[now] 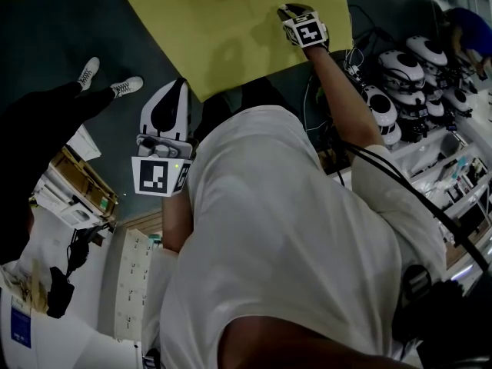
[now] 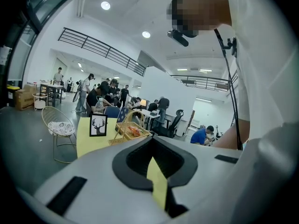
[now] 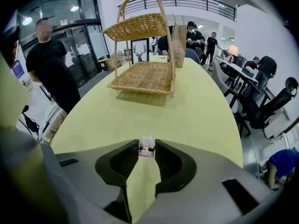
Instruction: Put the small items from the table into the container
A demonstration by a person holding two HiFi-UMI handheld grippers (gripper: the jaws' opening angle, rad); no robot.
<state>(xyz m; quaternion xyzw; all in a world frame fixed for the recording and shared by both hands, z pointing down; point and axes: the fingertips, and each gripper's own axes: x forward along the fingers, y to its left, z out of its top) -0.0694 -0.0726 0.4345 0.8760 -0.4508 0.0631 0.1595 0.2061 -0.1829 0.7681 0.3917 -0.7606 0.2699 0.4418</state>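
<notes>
Right gripper (image 3: 146, 146) is clamped on a small pale item (image 3: 145, 150) with a dark band, held at its jaw tips over the yellow table (image 3: 201, 111). Bare tabletop separates it from the 2-tier wicker basket (image 3: 145, 76), well ahead; a deer picture (image 3: 139, 50) stands behind that. Left gripper (image 1: 175, 92), jaws together and empty, hangs off the table's edge.

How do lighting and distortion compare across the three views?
Head view: dim, only the table bright. Left gripper view: bright, glaring ceiling lights, fisheye-bent railing. Right gripper view: well lit, table edge curved, the near item blurry.
</notes>
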